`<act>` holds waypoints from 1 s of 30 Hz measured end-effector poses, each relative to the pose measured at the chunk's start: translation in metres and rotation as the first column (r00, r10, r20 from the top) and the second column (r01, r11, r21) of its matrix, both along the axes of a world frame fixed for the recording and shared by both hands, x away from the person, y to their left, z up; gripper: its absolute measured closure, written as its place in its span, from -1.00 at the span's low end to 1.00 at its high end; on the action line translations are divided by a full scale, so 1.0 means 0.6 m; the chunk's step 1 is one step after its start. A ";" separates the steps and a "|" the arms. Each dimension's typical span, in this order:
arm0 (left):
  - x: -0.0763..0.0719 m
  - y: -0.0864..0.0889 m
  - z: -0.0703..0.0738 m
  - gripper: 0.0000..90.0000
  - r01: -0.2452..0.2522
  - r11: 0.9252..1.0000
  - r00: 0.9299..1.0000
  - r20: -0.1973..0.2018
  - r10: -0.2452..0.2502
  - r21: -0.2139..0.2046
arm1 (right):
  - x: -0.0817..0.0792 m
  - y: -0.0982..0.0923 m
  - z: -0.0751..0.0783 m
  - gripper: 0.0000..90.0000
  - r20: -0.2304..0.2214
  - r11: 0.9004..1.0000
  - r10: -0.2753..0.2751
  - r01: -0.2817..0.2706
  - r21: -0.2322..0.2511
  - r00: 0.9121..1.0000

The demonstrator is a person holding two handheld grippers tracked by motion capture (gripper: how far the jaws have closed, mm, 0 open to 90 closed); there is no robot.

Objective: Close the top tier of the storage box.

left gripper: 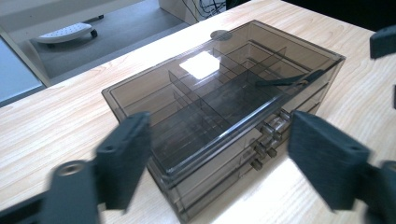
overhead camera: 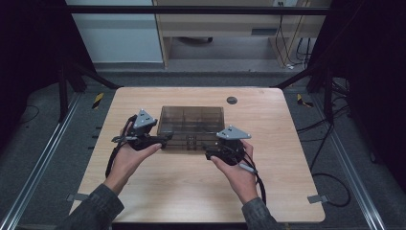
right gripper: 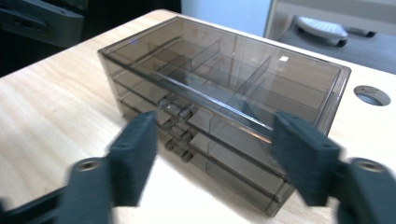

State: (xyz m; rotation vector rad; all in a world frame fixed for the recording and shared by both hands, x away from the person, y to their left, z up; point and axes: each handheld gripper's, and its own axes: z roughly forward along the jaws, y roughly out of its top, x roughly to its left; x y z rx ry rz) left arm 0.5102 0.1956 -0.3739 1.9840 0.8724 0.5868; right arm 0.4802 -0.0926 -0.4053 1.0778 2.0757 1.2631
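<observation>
A smoky see-through drawer box (overhead camera: 191,123) stands in the middle of the wooden table (overhead camera: 158,191), its drawer fronts toward the person. Small knobs (left gripper: 268,135) run down the centre of the front (right gripper: 180,112). My left gripper (overhead camera: 163,139) is at the box's front left corner, and in the left gripper view my left gripper (left gripper: 219,126) is open with the box (left gripper: 224,84) beyond the jaws, untouched. My right gripper (overhead camera: 208,153) sits at the front right; in the right gripper view my right gripper (right gripper: 215,121) is open too, facing the box (right gripper: 224,70). Nothing is held.
A round cable hole (overhead camera: 231,100) lies in the table behind the box, also in the right gripper view (right gripper: 371,94). A white wheeled base (left gripper: 65,31) sits on the floor past the far edge. Dark frame posts (overhead camera: 64,81) flank the table.
</observation>
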 end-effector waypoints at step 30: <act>-0.052 0.081 0.001 -0.95 -0.007 0.999 0.999 0.032 0.008 -0.054 | -0.026 -0.127 0.031 -0.82 0.046 0.997 -0.061 0.063 -0.052 0.997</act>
